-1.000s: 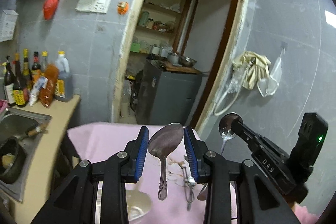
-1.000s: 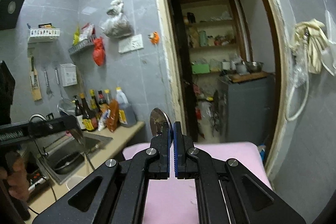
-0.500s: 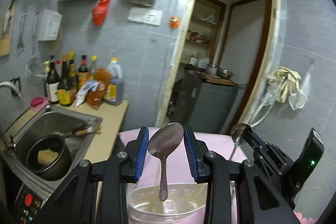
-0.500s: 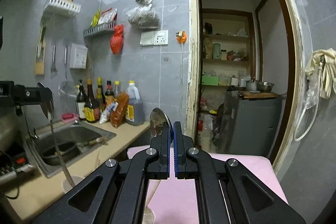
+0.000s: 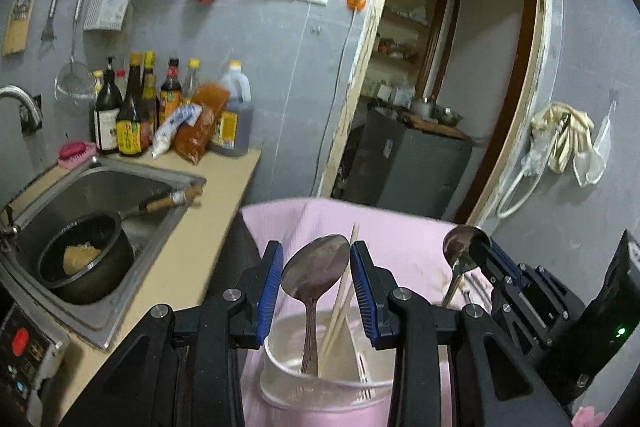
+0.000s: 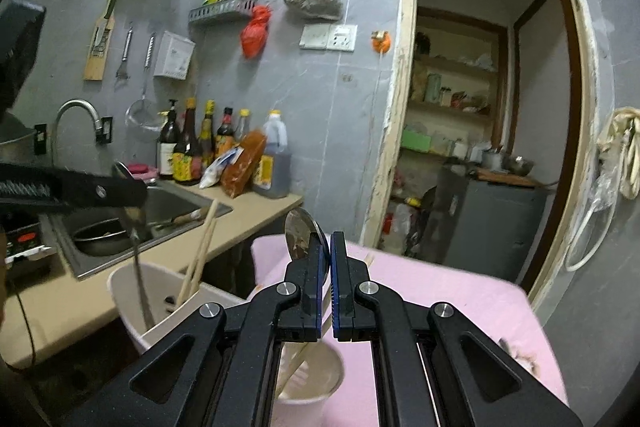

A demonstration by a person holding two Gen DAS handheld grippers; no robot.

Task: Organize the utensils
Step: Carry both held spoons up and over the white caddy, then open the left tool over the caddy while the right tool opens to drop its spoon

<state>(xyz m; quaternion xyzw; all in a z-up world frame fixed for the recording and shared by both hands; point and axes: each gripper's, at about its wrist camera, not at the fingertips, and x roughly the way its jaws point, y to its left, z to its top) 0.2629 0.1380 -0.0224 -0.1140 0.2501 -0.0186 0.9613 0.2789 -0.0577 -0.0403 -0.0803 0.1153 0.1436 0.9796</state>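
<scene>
You lowered both tools toward the white holder since the earlier frames. From the left wrist, your left tool gripped a spoon, handle down inside the holder beside chopsticks. From the right wrist, your right tool was clamped on another spoon above that holder.

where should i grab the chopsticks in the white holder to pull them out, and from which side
Grip the chopsticks on their upper ends, which stick out above the rim of the white holder, coming from above. They lean at a slant, so line the claw pads across both sticks and pull along the tilt. The lower ends are buried inside, next to the spoon handle.
</scene>
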